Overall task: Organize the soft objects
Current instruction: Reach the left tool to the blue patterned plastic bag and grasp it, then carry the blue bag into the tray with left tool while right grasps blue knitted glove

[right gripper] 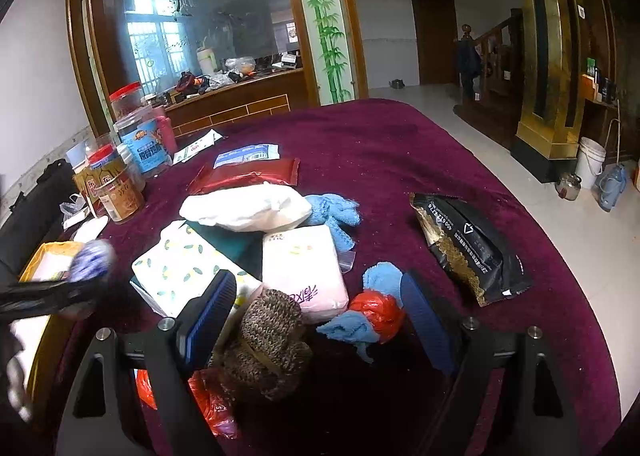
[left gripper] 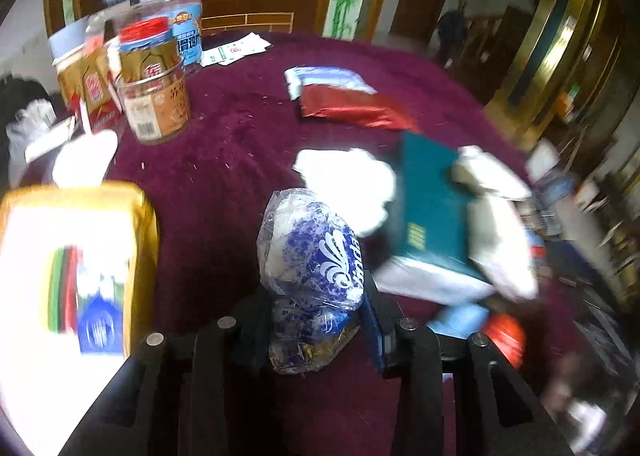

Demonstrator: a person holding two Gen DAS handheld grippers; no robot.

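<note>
Maroon velvet table (right gripper: pixel 400 144) fills a dim wood-trimmed room. Gold box (left gripper: pixel 80 256) sits at its edge, left of the soft pile. Left gripper (left gripper: pixel 316 316) pinches a blue-white plastic-wrapped bundle (left gripper: pixel 312 252) just right of that box; the slick wrap could slip out mid-carry. Right gripper (right gripper: pixel 316 316), jaws wide and empty, hangs over a brown knit roll (right gripper: pixel 268 340).

maroon table (right gripper: pixel 400 144): jars (right gripper: pixel 120 192), tissue packs (right gripper: pixel 304 268), black pouch (right gripper: pixel 468 248).
</note>
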